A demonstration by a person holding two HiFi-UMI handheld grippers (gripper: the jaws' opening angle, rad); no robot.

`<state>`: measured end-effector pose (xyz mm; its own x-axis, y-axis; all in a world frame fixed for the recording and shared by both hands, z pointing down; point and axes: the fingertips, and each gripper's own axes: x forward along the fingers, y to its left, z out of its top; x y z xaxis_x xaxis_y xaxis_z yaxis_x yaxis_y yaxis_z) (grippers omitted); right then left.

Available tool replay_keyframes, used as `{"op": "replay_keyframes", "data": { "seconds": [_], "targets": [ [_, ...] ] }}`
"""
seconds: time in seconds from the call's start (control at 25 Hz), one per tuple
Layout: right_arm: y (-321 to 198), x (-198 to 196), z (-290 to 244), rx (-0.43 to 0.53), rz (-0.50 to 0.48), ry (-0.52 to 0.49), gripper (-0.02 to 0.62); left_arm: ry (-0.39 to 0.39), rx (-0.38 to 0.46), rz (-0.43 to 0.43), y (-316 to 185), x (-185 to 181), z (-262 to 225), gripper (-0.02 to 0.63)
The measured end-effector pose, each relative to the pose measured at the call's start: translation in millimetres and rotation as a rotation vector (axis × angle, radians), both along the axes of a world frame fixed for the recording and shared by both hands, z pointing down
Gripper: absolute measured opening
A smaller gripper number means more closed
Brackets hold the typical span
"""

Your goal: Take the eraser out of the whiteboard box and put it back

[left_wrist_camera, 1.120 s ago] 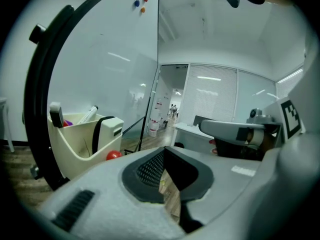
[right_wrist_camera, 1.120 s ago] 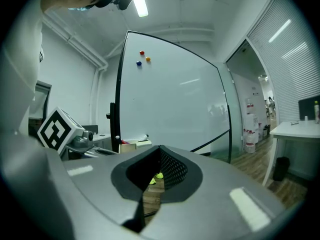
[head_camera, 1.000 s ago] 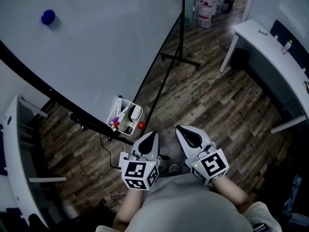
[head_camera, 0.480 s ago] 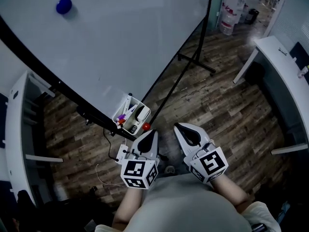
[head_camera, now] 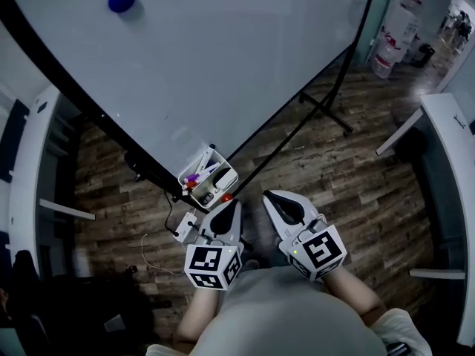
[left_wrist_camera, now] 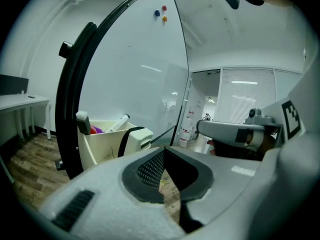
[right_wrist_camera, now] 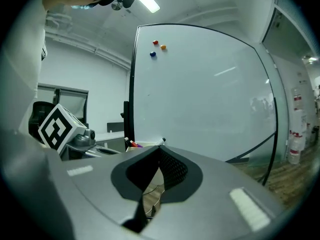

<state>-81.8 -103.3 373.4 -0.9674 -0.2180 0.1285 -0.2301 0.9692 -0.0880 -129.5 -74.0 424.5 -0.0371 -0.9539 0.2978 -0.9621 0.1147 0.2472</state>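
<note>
A white whiteboard box (head_camera: 202, 188) hangs on the board's lower black frame; in the left gripper view it is the cream box (left_wrist_camera: 100, 146). A white eraser with a black strap (left_wrist_camera: 134, 140) stands in it beside markers (left_wrist_camera: 118, 123); the head view shows the eraser (head_camera: 220, 177) too. My left gripper (head_camera: 232, 205) is shut and empty, its tip just short of the box (left_wrist_camera: 164, 152). My right gripper (head_camera: 273, 199) is beside it, shut and empty (right_wrist_camera: 160, 152). In the right gripper view only the box's rim and marker tips (right_wrist_camera: 133, 144) show above the jaws.
The big whiteboard (head_camera: 223, 58) on a black wheeled stand (head_camera: 326, 110) fills the upper view, with a blue magnet (head_camera: 121, 0) on it. White desks stand at left (head_camera: 33, 154) and right (head_camera: 445, 124). A red round thing (head_camera: 225, 197) sits by the box. A cable (head_camera: 159, 247) lies on the wooden floor.
The head view has swung, so the whiteboard and box sit further right and nearer the left gripper's tip. Both grippers stayed shut, side by side.
</note>
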Motion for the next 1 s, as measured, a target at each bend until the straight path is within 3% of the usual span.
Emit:
{"op": "replay_keyframes", "data": {
  "seconds": [0.44, 1.0],
  "targets": [
    [-8, -27, 6, 0.024, -0.225, 0.004, 0.017, -0.016, 0.001, -0.211, 4, -18, 0, 0.006],
    [-7, -58, 18, 0.081, -0.469, 0.04, 0.141, -0.026, -0.014, -0.429, 16, -40, 0, 0.006]
  ]
}}
